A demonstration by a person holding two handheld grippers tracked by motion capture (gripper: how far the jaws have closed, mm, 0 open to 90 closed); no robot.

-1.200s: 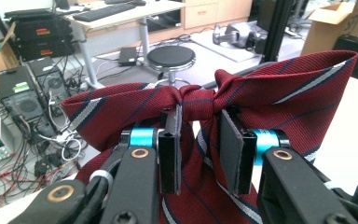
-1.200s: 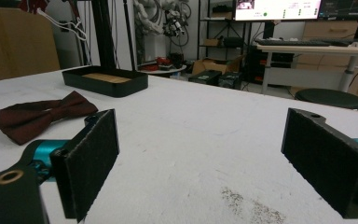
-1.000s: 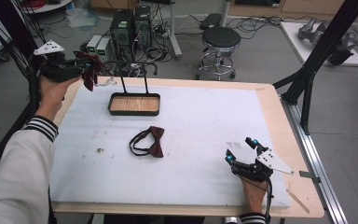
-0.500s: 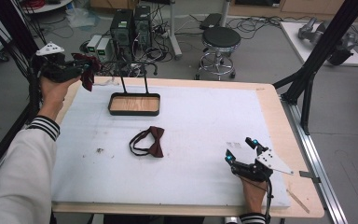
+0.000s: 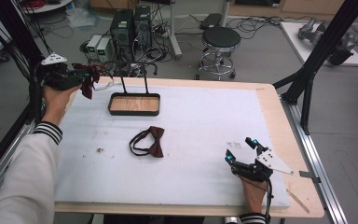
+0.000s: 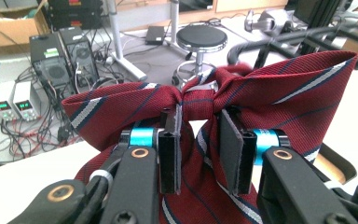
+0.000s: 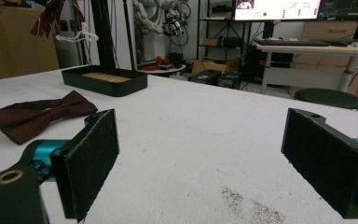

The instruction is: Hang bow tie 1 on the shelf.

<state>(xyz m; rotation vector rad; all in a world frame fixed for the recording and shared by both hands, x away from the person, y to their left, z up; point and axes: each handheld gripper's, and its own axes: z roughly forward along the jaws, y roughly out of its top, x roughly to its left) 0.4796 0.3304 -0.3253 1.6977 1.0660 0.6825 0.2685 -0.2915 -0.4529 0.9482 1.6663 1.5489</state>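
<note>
While my left hand-held gripper (image 6: 199, 140) pinches the striped bow tie (image 6: 279, 93) at its knot, the tie's wings fan out just beyond the pads, held up off the bench (image 5: 205, 121). Ahead of it and lower stands the black tray (image 5: 134, 104). My right hand-held gripper (image 7: 209, 158) rests on the bench, jaws spread wide, the dark bow tie (image 7: 37, 116) lying off to its left.

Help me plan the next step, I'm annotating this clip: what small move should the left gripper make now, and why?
Probably carry it toward the stand's hook above the tray. The left gripper is shut on the striped bow tie at its knot, held in the air left of the stand, while the plain bow tie lies on the table and the right gripper rests open.
</note>
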